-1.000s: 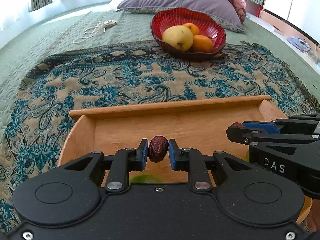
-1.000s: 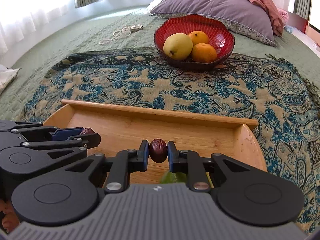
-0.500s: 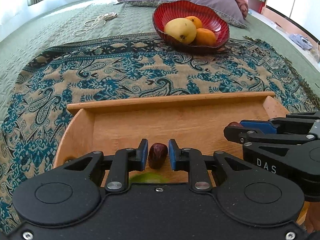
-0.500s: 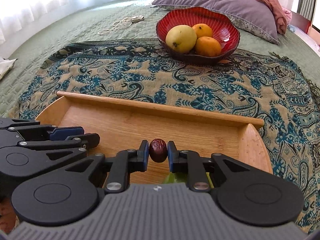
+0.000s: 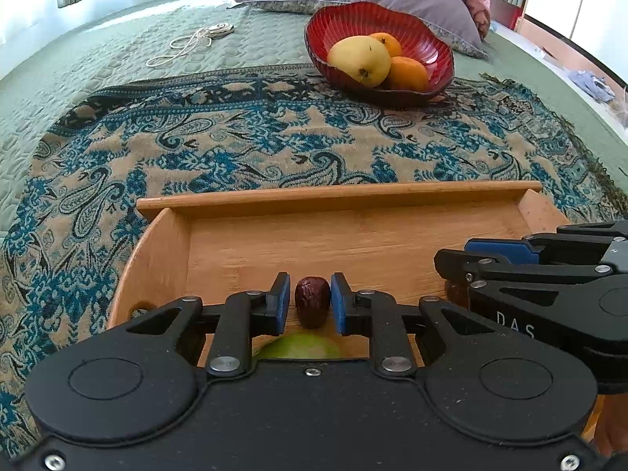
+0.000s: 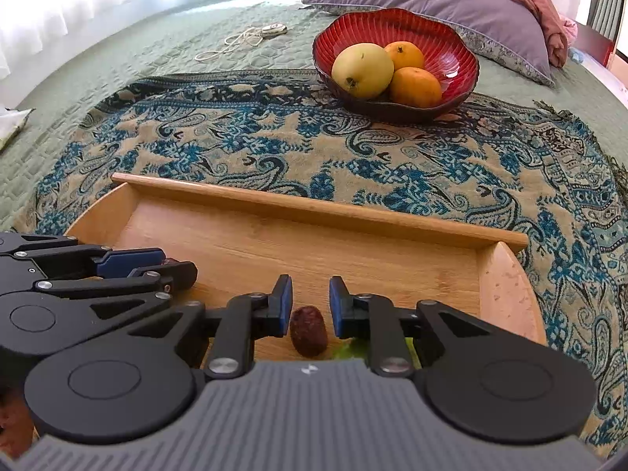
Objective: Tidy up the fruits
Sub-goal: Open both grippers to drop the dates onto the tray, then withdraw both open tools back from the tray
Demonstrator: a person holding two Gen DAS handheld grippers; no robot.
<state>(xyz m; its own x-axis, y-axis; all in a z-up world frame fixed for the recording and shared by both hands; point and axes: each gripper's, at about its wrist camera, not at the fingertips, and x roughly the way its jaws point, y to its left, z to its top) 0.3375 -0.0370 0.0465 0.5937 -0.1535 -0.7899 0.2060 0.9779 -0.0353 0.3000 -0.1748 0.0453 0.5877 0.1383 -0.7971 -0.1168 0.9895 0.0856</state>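
both hands are setting wrinkled dark red dates into the shallow wooden tray [image 6: 314, 212] on the bed. the right tool [image 6: 311, 301] has just been opening; its date [image 6: 309, 330] lies loose on the tray floor between the parted jaws. the left tool [image 5: 311, 299] is nearly closed, its date [image 5: 312, 301] between the blue pads, seemingly just freed. next, lift both tools clear without nudging the dates.
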